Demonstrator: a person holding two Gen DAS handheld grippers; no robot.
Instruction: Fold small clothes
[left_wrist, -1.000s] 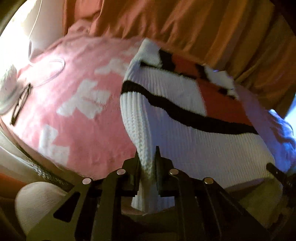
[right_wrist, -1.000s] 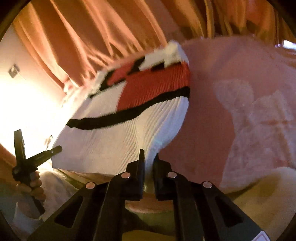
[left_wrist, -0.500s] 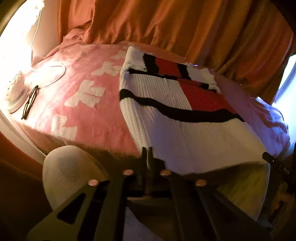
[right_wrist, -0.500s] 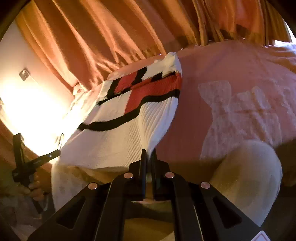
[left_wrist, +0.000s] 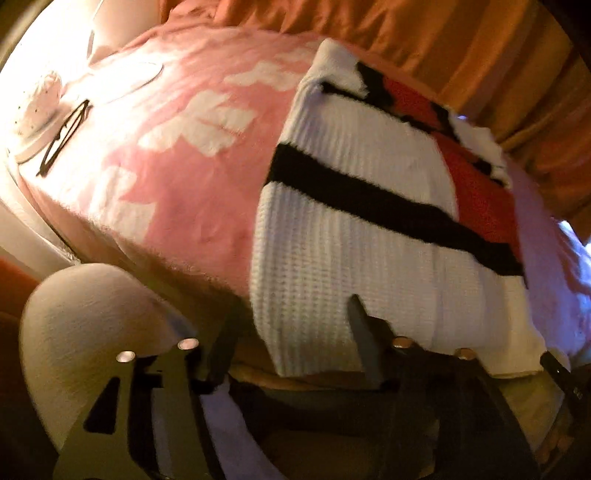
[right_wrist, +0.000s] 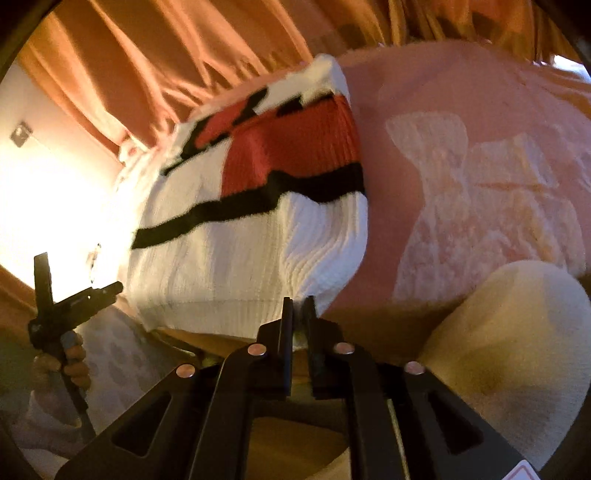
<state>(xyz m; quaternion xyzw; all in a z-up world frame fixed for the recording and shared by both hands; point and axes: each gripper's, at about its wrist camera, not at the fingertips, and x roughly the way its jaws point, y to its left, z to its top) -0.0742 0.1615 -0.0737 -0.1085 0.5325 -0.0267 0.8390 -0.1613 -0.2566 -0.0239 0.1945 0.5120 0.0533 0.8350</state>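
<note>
No brand, label or writing can be read anywhere. The knit sweater (left_wrist: 354, 236) is ribbed white, crossed by a black stripe, with a red block and black-and-white patches at its far end. It lies spread flat on a pink blanket (left_wrist: 177, 192) with white bow shapes, its near hem hanging over the blanket's front edge. The left gripper (left_wrist: 291, 328) stands wide apart at that hem, one finger against the knit, clamping nothing. The right gripper (right_wrist: 298, 314) is nearly closed at the hem's other corner; whether it pinches the fabric I cannot tell. Eyeglasses (left_wrist: 64, 134) rest at the blanket's far left. Orange curtains (right_wrist: 177, 66) hang behind.
</note>
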